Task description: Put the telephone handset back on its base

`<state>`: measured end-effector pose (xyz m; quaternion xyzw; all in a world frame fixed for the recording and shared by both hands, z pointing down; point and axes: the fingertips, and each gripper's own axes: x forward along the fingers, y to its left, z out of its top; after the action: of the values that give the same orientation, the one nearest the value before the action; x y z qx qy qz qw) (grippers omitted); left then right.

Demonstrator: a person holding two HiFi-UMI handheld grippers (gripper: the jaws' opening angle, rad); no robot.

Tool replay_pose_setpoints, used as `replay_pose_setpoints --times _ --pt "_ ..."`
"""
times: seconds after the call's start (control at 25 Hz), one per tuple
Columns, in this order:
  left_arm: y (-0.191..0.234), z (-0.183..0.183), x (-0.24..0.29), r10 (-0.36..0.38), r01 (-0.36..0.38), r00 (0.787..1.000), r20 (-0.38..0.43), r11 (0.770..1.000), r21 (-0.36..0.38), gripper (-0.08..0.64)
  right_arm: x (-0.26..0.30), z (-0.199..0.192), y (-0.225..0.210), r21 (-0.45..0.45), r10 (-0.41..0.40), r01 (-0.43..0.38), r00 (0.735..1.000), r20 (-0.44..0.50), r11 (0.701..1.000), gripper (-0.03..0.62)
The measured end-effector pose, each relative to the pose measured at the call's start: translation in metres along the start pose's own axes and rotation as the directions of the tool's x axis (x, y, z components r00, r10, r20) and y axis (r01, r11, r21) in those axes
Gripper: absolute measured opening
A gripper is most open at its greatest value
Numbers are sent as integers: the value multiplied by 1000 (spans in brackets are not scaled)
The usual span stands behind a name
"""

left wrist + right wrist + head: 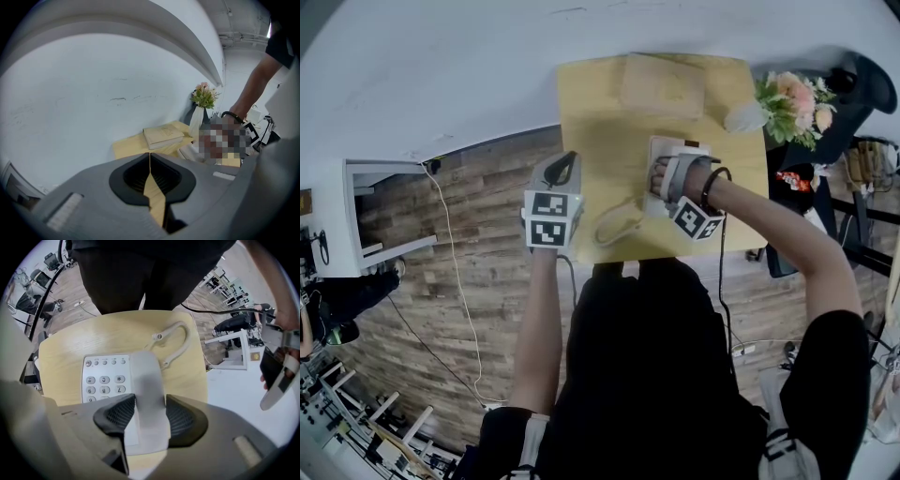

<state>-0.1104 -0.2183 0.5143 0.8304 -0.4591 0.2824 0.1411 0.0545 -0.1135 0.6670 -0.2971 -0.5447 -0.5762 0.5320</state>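
Nearest, the left gripper (566, 172) hovers at the left edge of the small pale-wood desk (600, 112), its jaws closed together on nothing. The right gripper (150, 400) is down over the white telephone base (100, 377). Its jaws stand wide, one on each side of the handset (147, 373), with the pads against its sides. The handset lies along the base just beside the keypad, and its cord (177, 340) curls loose over the desk top. Farther back on the desk rest a tan book (662, 84) and, at the right corner, a white vase of pink flowers (791, 101). The desk abuts a plain white wall (441, 66). Brown wood-plank floor (492, 272) spreads around it, crossed by a thin pale cable (456, 272), with a white cabinet (342, 220) off to the left.
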Motion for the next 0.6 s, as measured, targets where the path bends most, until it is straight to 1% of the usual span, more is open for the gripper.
replay_pose_setpoints --times 0.2,0.32,0.48,0.6 --pt "-1 4 -4 -19 19 1000 12 1000 15 14 -7 1 -4 39 5 -5 1000 -16 999 212" --pt "-5 9 -7 -45 44 999 25 998 36 14 -15 2 -8 69 7 -5 999 -36 998 210" --pt "-11 12 -10 -84 81 996 36 994 73 14 -24 3 -14 138 6 4 997 -74 990 209" --pt "-18 12 -13 -116 112 992 42 989 97 14 -32 5 -18 200 7 15 994 -108 980 202"
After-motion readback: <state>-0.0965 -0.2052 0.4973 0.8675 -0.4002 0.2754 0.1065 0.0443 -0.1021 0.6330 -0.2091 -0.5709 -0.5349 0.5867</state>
